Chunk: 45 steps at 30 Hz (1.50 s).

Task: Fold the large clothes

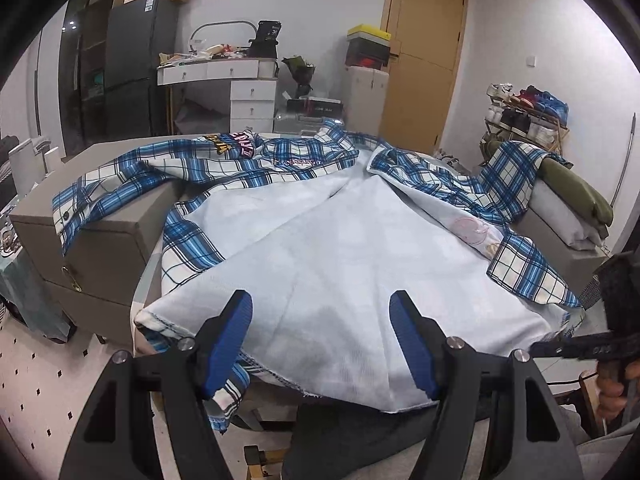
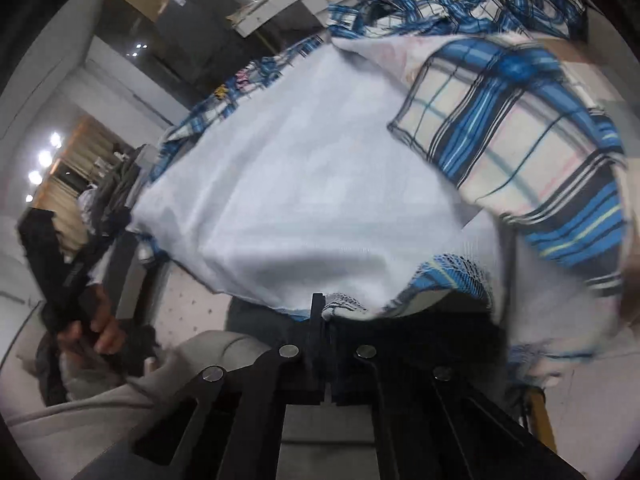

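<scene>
Lying spread inside-out across a grey sofa, the shirt shows its pale lining up, w/ blue plaid edges around it. One sleeve drapes over the sofa's left arm; the other plaid part runs toward an olive cushion at right. Collar end sits far from the camera, hem hangs off the near sofa edge.

Left hand-held gripper hovers above the hem, jaws wide apart, blue pads clear of the cloth; nothing clamped. In the left wrist view, the right hand shows at the far right edge on a black handle.

Right hand-held gripper is closed, jaws together; a bit of hem edge w/ plaid and stitching sits right at the tips, looks pinched, though the view is blurred. From that spot the lining rises away and a plaid corner folds over at upper right. The left hand is seen at lower left of the right wrist view, gripping its own handle, grey sleeve below.

Background: white drawers, dark cabinet, wooden door, shoe rack.
</scene>
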Motion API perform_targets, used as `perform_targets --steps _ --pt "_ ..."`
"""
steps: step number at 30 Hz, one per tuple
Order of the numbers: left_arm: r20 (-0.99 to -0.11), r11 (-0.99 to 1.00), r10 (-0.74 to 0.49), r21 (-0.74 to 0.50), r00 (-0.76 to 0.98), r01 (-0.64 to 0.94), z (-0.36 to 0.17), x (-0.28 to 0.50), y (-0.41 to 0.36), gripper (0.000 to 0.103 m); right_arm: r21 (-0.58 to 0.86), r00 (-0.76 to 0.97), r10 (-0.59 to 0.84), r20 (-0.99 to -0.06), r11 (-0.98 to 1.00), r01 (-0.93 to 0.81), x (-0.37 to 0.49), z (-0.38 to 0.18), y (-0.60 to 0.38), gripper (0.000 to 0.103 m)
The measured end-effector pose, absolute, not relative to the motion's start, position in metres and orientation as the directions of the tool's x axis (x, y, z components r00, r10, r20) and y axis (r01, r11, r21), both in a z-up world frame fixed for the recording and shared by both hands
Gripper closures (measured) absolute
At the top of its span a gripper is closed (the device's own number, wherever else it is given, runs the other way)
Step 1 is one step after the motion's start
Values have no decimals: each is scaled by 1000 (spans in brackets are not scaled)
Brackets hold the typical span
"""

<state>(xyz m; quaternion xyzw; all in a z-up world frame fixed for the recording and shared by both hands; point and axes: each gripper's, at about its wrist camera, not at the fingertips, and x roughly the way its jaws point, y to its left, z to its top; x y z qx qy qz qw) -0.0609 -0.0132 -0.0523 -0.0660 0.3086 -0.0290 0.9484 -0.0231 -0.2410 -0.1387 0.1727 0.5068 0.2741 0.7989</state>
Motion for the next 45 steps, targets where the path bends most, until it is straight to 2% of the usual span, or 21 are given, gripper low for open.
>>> perform_targets --steps 2,5,8,9,11,12,13,14,16,18,20,21,22,25,28,31,33,34,35,42,45 --pt "-577 988 -99 -151 811 13 -50 -62 -12 36 678 302 708 -638 703 -217 -19 -118 -269 103" --pt "-564 986 -109 -168 819 16 -46 -62 -11 36 657 433 677 -594 720 -224 -22 -69 -314 102" --pt "-553 986 -110 -166 826 20 -44 -61 -12 36 562 384 628 -677 778 -282 -30 -60 -312 102" --pt "-555 986 -107 -163 825 18 -44 -61 -12 36 461 362 553 -750 830 -312 -33 -65 -300 99" --pt "-570 989 -91 -147 817 8 -47 -58 -13 36 341 346 457 -819 874 -346 -36 -78 -284 98" --pt "-575 990 -84 -139 814 3 -49 -58 -13 36 320 311 436 -845 876 -361 -37 -85 -278 90" --pt "-582 991 -77 -133 809 -2 -51 -57 -12 36 304 292 421 -859 877 -372 -40 -91 -279 71" --pt "-590 992 -64 -126 805 -14 -53 -56 -10 36 275 294 402 -867 879 -389 -43 -93 -274 66" --pt "-602 991 -32 -120 798 -51 -57 -55 -4 36 231 298 392 -870 860 -455 -54 -89 -266 65" --pt "-606 985 5 -136 795 -109 -60 -54 10 36 212 335 424 -841 830 -517 -65 -71 -262 62" --pt "-609 968 68 -151 790 -200 -65 -52 28 36 207 399 461 -793 819 -535 -70 -49 -266 48" --pt "-609 956 113 -149 785 -253 -67 -51 36 36 193 453 472 -756 822 -536 -71 -37 -268 37" --pt "-609 943 155 -143 777 -300 -70 -50 41 36 177 517 477 -711 832 -525 -69 -27 -269 33" --pt "-612 935 214 -96 761 -340 -79 -39 49 36 169 632 457 -626 870 -463 -47 -19 -264 32" --pt "-645 946 233 -22 728 -323 -88 -18 45 36 205 653 447 -612 886 -415 -22 -27 -263 32" --pt "-681 953 284 121 675 -279 -98 5 31 37 277 630 471 -617 880 -387 -6 -42 -263 32" --pt "-686 945 324 197 652 -263 -105 15 24 57 294 625 471 -623 881 -371 -2 -49 -263 32" --pt "-692 942 334 217 640 -256 -107 18 23 86 298 626 468 -624 883 -362 -1 -52 -265 32" --pt "-698 938 345 237 628 -251 -108 19 22 103 304 626 466 -625 884 -355 -1 -54 -267 32" --pt "-561 947 321 198 763 -252 -55 -24 17 103 336 648 447 -617 894 -297 0 -57 -297 32" --pt "-503 968 252 136 827 -213 -24 -43 8 103 356 651 434 -623 898 -257 4 -59 -307 32"
